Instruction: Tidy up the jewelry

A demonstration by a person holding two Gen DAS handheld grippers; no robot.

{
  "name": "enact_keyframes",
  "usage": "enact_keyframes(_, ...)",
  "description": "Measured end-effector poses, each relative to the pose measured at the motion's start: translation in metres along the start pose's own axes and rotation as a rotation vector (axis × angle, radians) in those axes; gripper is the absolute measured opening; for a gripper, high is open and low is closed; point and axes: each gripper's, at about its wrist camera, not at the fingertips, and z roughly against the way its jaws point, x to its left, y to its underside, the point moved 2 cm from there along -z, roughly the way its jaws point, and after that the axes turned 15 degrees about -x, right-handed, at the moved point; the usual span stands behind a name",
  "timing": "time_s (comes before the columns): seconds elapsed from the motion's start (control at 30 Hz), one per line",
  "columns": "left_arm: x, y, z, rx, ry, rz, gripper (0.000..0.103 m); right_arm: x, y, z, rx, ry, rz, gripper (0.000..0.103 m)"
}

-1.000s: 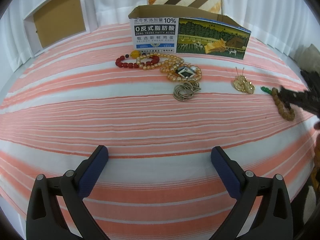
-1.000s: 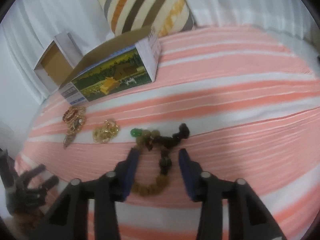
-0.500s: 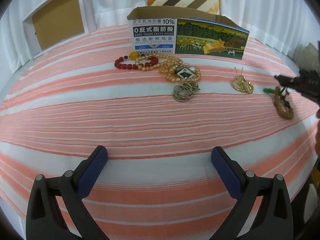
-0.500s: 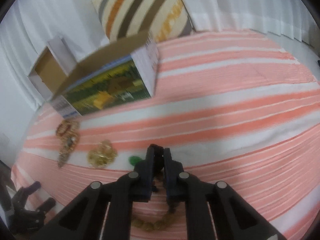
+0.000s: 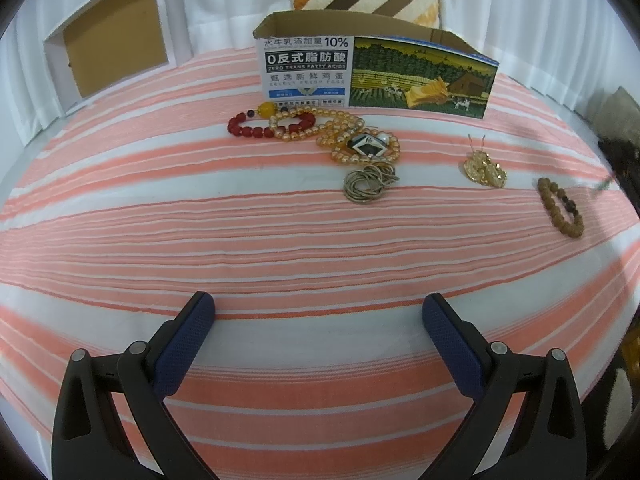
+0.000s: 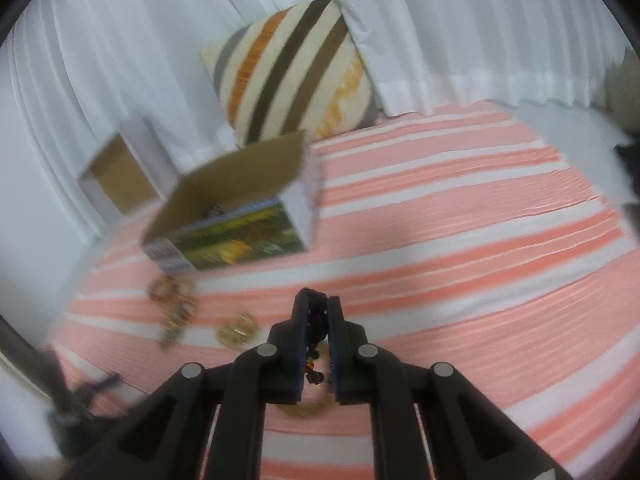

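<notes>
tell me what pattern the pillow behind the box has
Diagonal stripes in cream, brown, orange and grey on the pillow; clearest in the right wrist view.

one box [image 5: 376,68], one pillow [image 6: 292,76], two claws [image 5: 318,322]

A bedspread [image 5: 280,236] striped in coral and white covers the whole near surface. At its far edge a cushion [image 6: 292,68] with diagonal brown, orange and cream stripes leans against white pleated curtains [image 6: 460,20].
</notes>
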Motion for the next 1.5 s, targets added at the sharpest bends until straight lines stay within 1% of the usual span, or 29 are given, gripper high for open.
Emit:
enact_keyframes(0.1, -0.004, -0.002, 0.0, 0.004, 0.021, 0.006, 0.102, -0.015, 0.019, -0.003, 0.032, 0.05, 0.038, 0.01)
enact_keyframes(0.17, -0.01, -0.005, 0.0, 0.007, 0.05, 0.004, 0.102, -0.026, 0.034, -0.008, 0.051, 0.076, 0.045, 0.011)
enact_keyframes(0.23, -0.019, -0.007, 0.001, 0.007, 0.072, -0.008, 0.102, -0.033, 0.043, -0.011, 0.06, 0.08, 0.039, 0.011)
enact_keyframes(0.27, -0.023, -0.008, 0.001, 0.007, 0.084, -0.017, 0.102, -0.037, 0.048, -0.013, 0.068, 0.084, 0.03, 0.015)
enact_keyframes(0.3, -0.031, -0.011, 0.002, 0.006, 0.107, -0.03, 0.102, -0.04, 0.052, -0.013, 0.071, 0.088, 0.025, 0.023)
enact_keyframes(0.33, -0.036, -0.013, 0.002, 0.006, 0.126, -0.039, 0.102, -0.041, 0.053, -0.013, 0.068, 0.087, 0.02, 0.038)
enact_keyframes(0.4, -0.048, -0.018, 0.001, 0.007, 0.165, -0.06, 0.102, -0.041, 0.054, -0.008, 0.045, 0.092, 0.024, 0.054)
enact_keyframes(0.5, -0.07, -0.033, -0.006, 0.007, 0.227, -0.087, 0.102, -0.04, 0.053, 0.002, 0.01, 0.104, 0.047, 0.054)
enact_keyframes(0.63, -0.097, -0.056, -0.03, 0.027, 0.279, -0.102, 0.102, -0.043, 0.05, 0.015, -0.029, 0.108, 0.041, 0.054)
enact_keyframes(0.7, -0.111, -0.064, -0.046, 0.041, 0.289, -0.127, 0.102, -0.047, 0.049, 0.024, -0.05, 0.106, 0.04, 0.055)
enact_keyframes(0.77, -0.12, -0.067, -0.063, 0.058, 0.282, -0.152, 0.102, -0.05, 0.05, 0.03, -0.052, 0.1, 0.043, 0.056)
enact_keyframes(0.87, -0.126, -0.067, -0.083, 0.074, 0.26, -0.17, 0.101, -0.056, 0.055, 0.033, -0.024, 0.094, 0.056, 0.056)
enact_keyframes(0.9, -0.127, -0.067, -0.09, 0.09, 0.253, -0.171, 0.101, -0.056, 0.057, 0.033, -0.015, 0.089, 0.058, 0.056)
enact_keyframes(0.93, -0.127, -0.069, -0.092, 0.084, 0.25, -0.172, 0.101, -0.057, 0.059, 0.033, -0.004, 0.083, 0.059, 0.056)
enact_keyframes(1.0, -0.129, -0.073, -0.093, 0.077, 0.271, -0.16, 0.101, -0.057, 0.064, 0.032, 0.009, 0.069, 0.062, 0.056)
enact_keyframes(1.1, -0.137, -0.075, -0.1, 0.088, 0.275, -0.194, 0.101, -0.056, 0.07, 0.026, 0.024, 0.07, 0.065, 0.056)
enact_keyframes(1.17, -0.141, -0.077, -0.1, 0.071, 0.288, -0.211, 0.092, -0.057, 0.071, 0.023, 0.027, 0.07, 0.048, 0.056)
enact_keyframes(1.23, -0.141, -0.079, -0.098, 0.041, 0.285, -0.217, 0.06, -0.056, 0.07, 0.022, 0.022, 0.069, 0.035, 0.056)
enact_keyframes(1.27, -0.139, -0.08, -0.096, 0.031, 0.295, -0.215, 0.051, -0.055, 0.069, 0.022, 0.019, 0.066, 0.036, 0.056)
enact_keyframes(1.3, -0.138, -0.08, -0.094, 0.024, 0.305, -0.21, 0.033, -0.054, 0.068, 0.023, 0.015, 0.066, 0.043, 0.056)
enact_keyframes(1.37, -0.131, -0.079, -0.09, 0.019, 0.328, -0.178, 0.029, -0.051, 0.067, 0.024, 0.011, 0.068, 0.059, 0.056)
enact_keyframes(1.4, -0.126, -0.078, -0.087, 0.017, 0.336, -0.162, 0.013, -0.051, 0.067, 0.024, 0.012, 0.067, 0.062, 0.056)
enact_keyframes(1.43, -0.123, -0.077, -0.083, 0.018, 0.345, -0.152, 0.007, -0.051, 0.068, 0.023, 0.015, 0.067, 0.062, 0.056)
enact_keyframes(1.5, -0.117, -0.076, -0.076, 0.014, 0.34, -0.135, 0.006, -0.054, 0.068, 0.024, 0.018, 0.069, 0.051, 0.056)
